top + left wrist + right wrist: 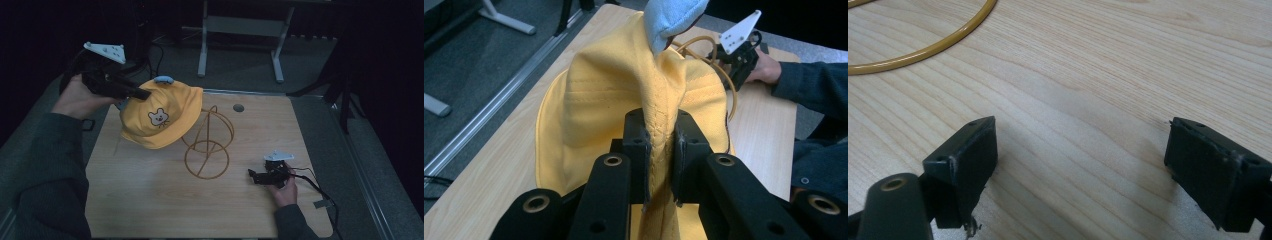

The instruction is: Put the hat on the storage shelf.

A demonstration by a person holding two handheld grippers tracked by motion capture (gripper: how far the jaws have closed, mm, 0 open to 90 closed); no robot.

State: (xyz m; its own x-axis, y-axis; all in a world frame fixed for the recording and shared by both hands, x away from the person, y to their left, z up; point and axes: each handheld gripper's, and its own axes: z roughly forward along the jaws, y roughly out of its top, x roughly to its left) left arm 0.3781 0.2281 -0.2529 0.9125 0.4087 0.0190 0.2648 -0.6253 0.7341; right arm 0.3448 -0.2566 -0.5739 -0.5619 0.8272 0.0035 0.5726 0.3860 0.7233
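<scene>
left claw [660, 150] pinching yellow hat [160, 117] | right claw [1080, 170] spread wide above table [150, 200]

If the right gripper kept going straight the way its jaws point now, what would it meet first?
Probably the wire stand. The right gripper, open and low over the table, points toward the stand's base ring, though that ring sits left of the jaws' centre line, so it might pass beside it.

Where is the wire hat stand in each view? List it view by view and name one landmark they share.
High view: the wire hat stand stands mid-table, right of the yellow hat.
Left gripper view: its loops peek out at upper right behind the hat, near the right gripper.
Right gripper view: its base ring curves across the top left corner.
Shared landmark: the wooden tabletop.
</scene>
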